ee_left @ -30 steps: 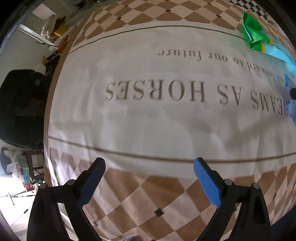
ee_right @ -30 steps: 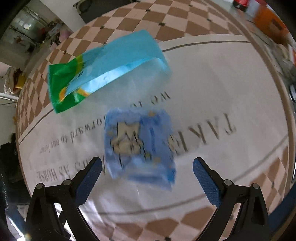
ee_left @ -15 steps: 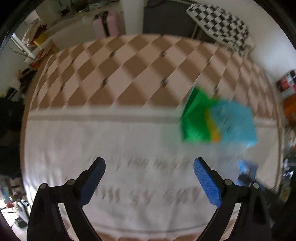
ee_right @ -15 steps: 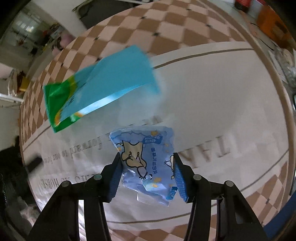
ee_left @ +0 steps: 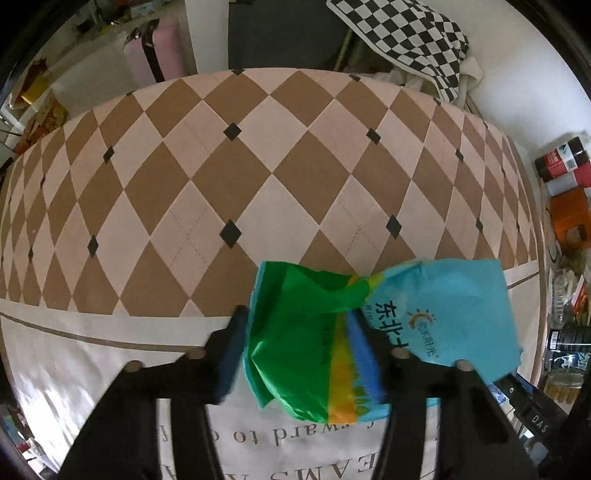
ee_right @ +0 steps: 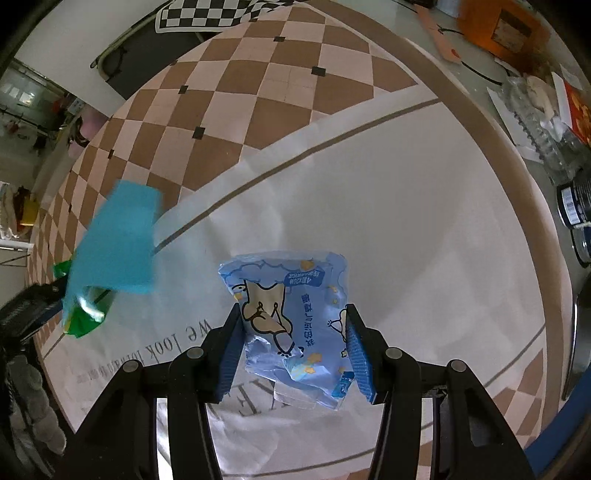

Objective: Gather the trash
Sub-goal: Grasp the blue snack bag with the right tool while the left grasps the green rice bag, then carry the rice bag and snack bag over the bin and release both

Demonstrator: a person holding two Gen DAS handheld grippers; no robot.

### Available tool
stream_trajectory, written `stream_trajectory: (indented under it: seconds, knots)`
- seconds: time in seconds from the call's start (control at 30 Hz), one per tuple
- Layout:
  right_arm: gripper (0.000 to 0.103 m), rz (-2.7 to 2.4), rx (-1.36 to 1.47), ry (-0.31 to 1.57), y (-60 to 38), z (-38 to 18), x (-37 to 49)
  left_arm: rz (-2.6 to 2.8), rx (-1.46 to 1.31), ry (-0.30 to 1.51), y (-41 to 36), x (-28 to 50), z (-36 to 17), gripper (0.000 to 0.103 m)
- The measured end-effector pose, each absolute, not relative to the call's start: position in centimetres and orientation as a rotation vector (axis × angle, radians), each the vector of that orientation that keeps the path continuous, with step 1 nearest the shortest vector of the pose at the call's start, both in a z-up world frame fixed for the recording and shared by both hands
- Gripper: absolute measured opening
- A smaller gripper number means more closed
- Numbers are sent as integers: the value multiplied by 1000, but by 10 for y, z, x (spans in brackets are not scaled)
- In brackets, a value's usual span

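Note:
My left gripper (ee_left: 299,354) is shut on the green end of a green and light blue plastic bag (ee_left: 436,325), held above the tablecloth (ee_left: 110,369). The same bag (ee_right: 118,236) shows blurred at the left of the right wrist view, with the left gripper's dark body beside it. My right gripper (ee_right: 293,350) is shut on a pale blue snack packet with a cartoon duck (ee_right: 291,317) and holds it above the white cloth (ee_right: 406,221).
The table carries a cloth with brown and pink diamonds (ee_left: 221,166) around a white printed centre. Cans and bottles (ee_right: 572,199) and an orange box (ee_right: 506,26) stand past the right edge. A checkered fabric (ee_left: 406,37) and a pink suitcase (ee_left: 147,55) lie beyond the far edge.
My left gripper swung from the bare cloth to the green and blue bag and closed on it. My right gripper closed on the blue packet and lifted it.

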State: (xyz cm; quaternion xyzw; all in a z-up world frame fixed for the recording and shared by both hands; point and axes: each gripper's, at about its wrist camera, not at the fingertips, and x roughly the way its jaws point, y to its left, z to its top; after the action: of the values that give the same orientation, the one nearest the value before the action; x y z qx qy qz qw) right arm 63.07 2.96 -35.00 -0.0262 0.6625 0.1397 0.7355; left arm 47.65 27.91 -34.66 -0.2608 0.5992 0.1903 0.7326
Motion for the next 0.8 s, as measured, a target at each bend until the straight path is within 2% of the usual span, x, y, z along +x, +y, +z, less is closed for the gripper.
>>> stream_trajectory:
  seconds: [0.1,0.2,0.6,0.8]
  knots:
    - [54,322,-62,1450,30,-349,632,407,-562,1302,274,471,-341,19]
    - [53,341,-67,1444,33,-344,628,406,-533,1280,267,462,-328,11]
    - [49,440,-86,1370,36,-306,580,491,-461,1154,252,405,-263,8]
    - [49,502,-84,1335,24,-278,530,556,-438,1114,240,342,-235,8]
